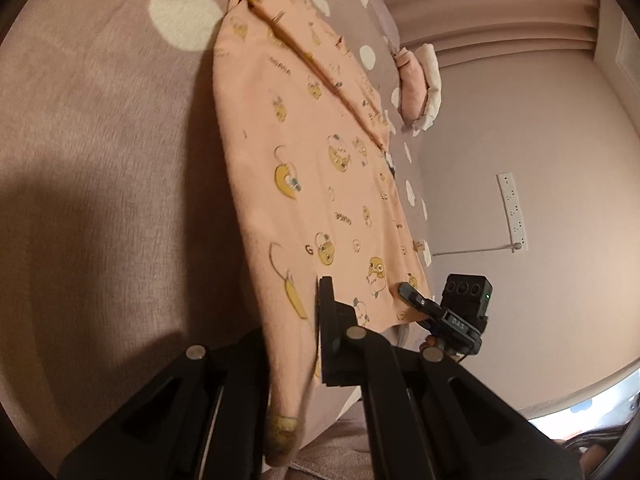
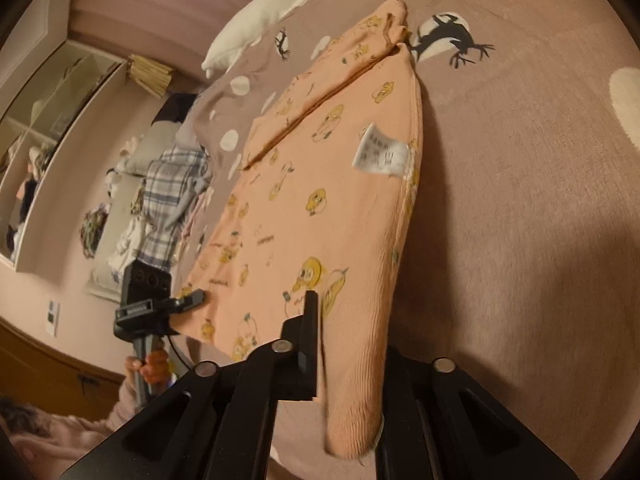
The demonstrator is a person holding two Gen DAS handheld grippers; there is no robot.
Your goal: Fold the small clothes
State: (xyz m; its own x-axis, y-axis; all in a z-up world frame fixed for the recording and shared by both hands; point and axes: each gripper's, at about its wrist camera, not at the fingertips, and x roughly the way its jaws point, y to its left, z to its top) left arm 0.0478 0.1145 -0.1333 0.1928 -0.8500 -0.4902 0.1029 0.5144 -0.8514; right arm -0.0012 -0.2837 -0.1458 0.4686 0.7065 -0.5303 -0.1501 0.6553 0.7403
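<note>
**Both grippers on the near hem, garment running straight away**

The peach cotton garment with yellow duck prints [image 1: 304,152] stretches lengthwise away over the mauve spotted bed [image 1: 100,160]. Left gripper [image 1: 292,344] pinches one near corner, right gripper [image 2: 344,360] pinches the other; the far end lies ahead for both.

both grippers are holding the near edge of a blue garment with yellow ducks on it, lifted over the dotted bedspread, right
Not quite: the garment is peach-orange, not blue, as the right wrist view shows plainly. The rest holds: the left gripper and right gripper each have their jaws closed on its near edge, above the dotted bedspread.
</note>
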